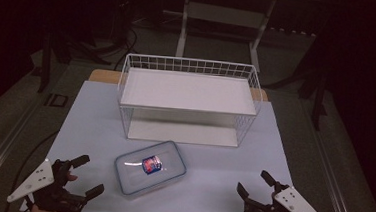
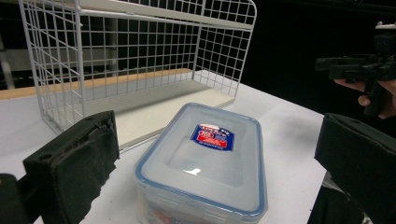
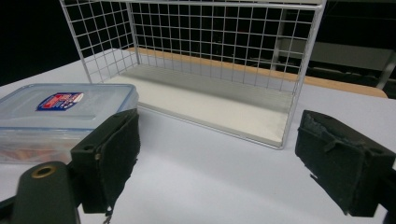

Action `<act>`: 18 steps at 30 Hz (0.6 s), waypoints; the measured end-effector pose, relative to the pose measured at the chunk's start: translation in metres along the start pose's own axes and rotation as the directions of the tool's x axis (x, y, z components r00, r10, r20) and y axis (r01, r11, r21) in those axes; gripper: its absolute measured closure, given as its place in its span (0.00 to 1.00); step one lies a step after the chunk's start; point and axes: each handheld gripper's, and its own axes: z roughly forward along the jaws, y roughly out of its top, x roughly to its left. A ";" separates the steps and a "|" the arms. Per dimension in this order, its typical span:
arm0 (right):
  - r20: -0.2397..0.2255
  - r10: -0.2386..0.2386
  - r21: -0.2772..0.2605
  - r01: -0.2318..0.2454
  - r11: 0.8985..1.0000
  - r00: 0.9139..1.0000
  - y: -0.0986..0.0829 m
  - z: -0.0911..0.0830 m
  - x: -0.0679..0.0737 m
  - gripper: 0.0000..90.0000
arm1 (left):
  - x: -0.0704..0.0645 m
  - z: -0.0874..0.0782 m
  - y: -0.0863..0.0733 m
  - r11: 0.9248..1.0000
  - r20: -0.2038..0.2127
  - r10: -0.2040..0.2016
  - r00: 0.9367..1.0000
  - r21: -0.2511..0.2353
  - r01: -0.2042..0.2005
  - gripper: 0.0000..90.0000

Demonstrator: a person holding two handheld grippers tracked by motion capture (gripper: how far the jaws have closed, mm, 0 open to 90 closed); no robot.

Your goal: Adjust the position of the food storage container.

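Nothing is moved yet — the lidded box (image 1: 150, 168) sits on the table (image 1: 220, 188) at 6 o'clock of the wire shelf (image 1: 189, 98), probably its destination; left claw (image 1: 84, 176) and right claw (image 1: 254, 184) both spread, empty.

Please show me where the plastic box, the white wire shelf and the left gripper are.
plastic box (image 1: 150, 169): high view, on the lid near its label.
white wire shelf (image 1: 189, 91): high view, on its upper white board.
left gripper (image 1: 87, 175): high view, midway between its open fingertips.
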 end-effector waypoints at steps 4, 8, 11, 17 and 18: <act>0.002 0.004 0.005 -0.004 1.000 1.000 0.000 0.000 0.000 0.15 | -0.001 0.000 0.001 1.000 0.013 0.006 1.000 0.005 -0.006 0.00; -0.002 0.014 0.004 -0.014 1.000 1.000 0.000 0.001 0.000 0.15 | -0.002 -0.001 0.008 1.000 0.036 -0.011 0.999 -0.006 0.011 0.00; -0.005 0.013 -0.001 -0.013 1.000 1.000 0.000 0.000 0.001 0.15 | 0.000 -0.003 0.011 1.000 0.040 -0.011 0.999 0.007 0.011 0.00; -0.012 0.015 0.000 -0.015 1.000 1.000 0.000 0.000 0.002 0.15 | 0.004 -0.006 0.015 0.998 0.069 0.012 0.998 0.054 -0.016 0.27; -0.009 0.013 0.001 -0.013 1.000 1.000 0.000 0.000 0.003 0.15 | 0.007 -0.006 0.013 0.996 0.078 0.015 0.997 0.088 -0.022 0.31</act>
